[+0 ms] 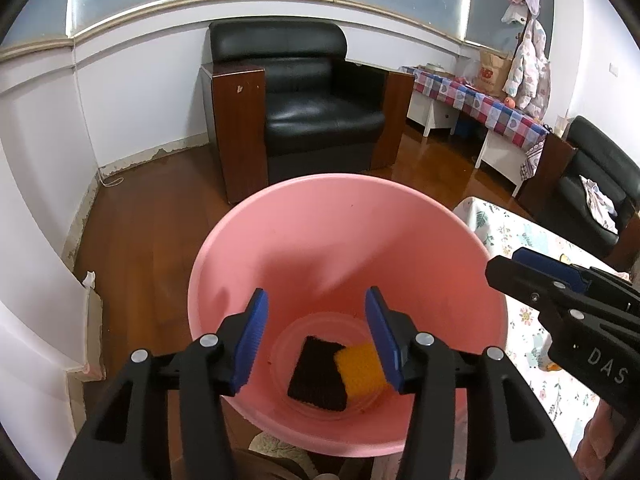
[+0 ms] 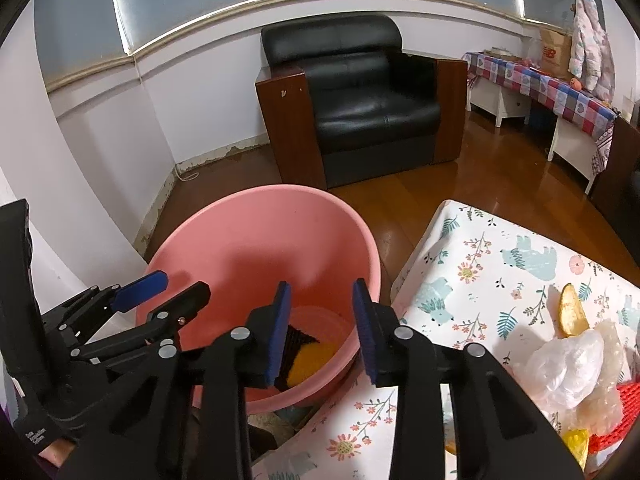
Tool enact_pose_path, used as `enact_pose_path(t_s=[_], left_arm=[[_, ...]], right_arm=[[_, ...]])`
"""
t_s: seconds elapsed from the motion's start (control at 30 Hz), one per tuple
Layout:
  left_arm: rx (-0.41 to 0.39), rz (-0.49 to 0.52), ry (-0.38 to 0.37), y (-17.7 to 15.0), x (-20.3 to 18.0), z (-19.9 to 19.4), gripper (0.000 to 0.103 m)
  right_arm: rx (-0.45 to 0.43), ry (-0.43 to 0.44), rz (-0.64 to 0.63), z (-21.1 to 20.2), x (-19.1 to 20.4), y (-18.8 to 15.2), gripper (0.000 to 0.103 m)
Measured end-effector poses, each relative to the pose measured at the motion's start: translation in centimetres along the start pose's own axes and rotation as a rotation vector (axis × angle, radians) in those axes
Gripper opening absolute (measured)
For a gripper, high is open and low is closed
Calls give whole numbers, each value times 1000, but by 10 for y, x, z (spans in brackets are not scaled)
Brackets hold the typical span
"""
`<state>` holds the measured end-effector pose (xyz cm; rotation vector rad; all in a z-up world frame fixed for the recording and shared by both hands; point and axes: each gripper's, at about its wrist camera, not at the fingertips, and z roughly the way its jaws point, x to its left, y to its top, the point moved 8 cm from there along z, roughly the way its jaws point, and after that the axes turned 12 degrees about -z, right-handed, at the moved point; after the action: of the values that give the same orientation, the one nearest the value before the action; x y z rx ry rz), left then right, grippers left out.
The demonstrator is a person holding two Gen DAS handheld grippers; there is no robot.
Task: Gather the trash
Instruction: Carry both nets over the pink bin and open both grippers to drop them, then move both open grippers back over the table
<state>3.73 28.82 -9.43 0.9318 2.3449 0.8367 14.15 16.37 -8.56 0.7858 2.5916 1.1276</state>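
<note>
I hold both claws over the pink bin (image 1: 344,240) so released trash falls inside. Left gripper (image 1: 316,344): jaws spread, empty. Right gripper (image 2: 320,332): jaws parted, empty. One black-and-yellow sponge (image 1: 340,372) lies on the bin floor. Remaining trash pile (image 2: 576,364), count unclear, sits at 4 o'clock on the one floral table (image 2: 500,264).
</note>
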Motion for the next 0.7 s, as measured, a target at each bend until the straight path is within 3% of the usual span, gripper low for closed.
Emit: enact_pose_path(t_s=[0.3,0.7], left_arm=[[-25,39,-38,-2,-22,-26,50],[-47,131,-100,-21,-79,-66,50]], right_arm=[[-40,-44,-22,-32,-8,-8,33],[-94,-102,19,-96,-33,-34,33]])
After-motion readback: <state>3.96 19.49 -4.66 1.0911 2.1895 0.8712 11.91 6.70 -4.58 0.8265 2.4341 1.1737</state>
